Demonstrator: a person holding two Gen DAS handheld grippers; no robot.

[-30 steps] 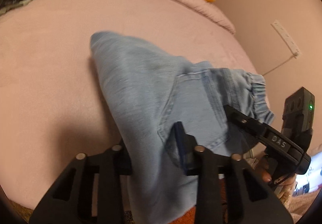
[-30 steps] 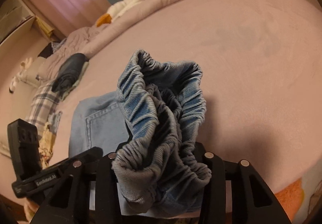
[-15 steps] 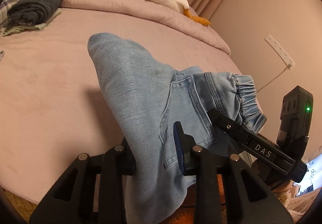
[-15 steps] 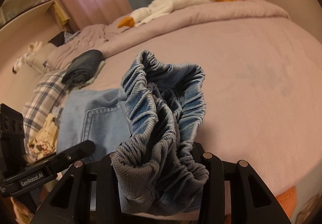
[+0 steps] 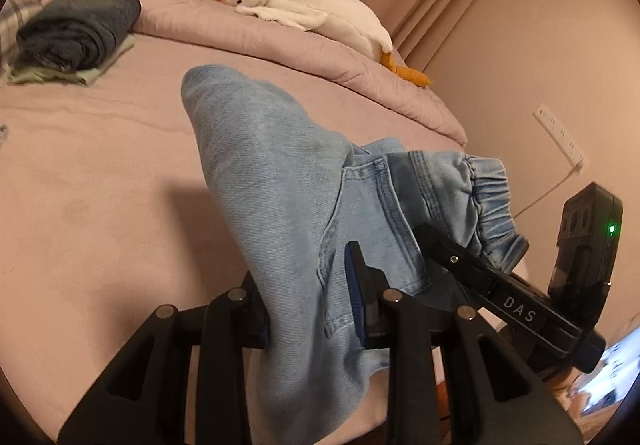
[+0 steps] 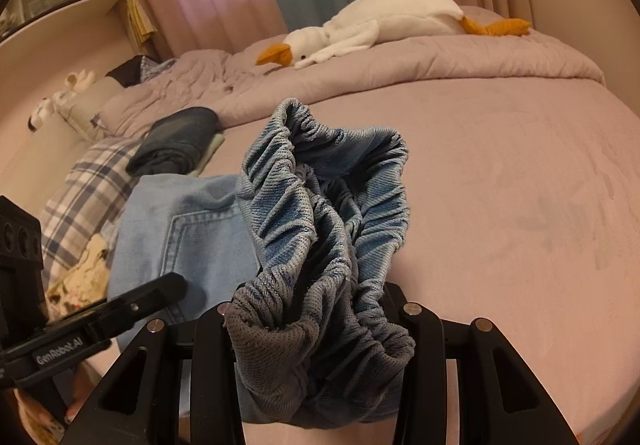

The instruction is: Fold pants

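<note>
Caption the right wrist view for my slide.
Right gripper clamps the jeans' bunched elastic waistband above a pink bed.

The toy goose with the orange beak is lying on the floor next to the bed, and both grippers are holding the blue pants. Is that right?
Not quite. The toy goose lies on the bed's rumpled blanket, not the floor, as the right wrist view shows. The left gripper and right gripper do hold the blue pants.

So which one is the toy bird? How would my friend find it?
Look at the lilac bed, then the rumpled quilt along its far edge. The long white plush goose lies on it, the only thing there with an orange beak and feet.
</note>
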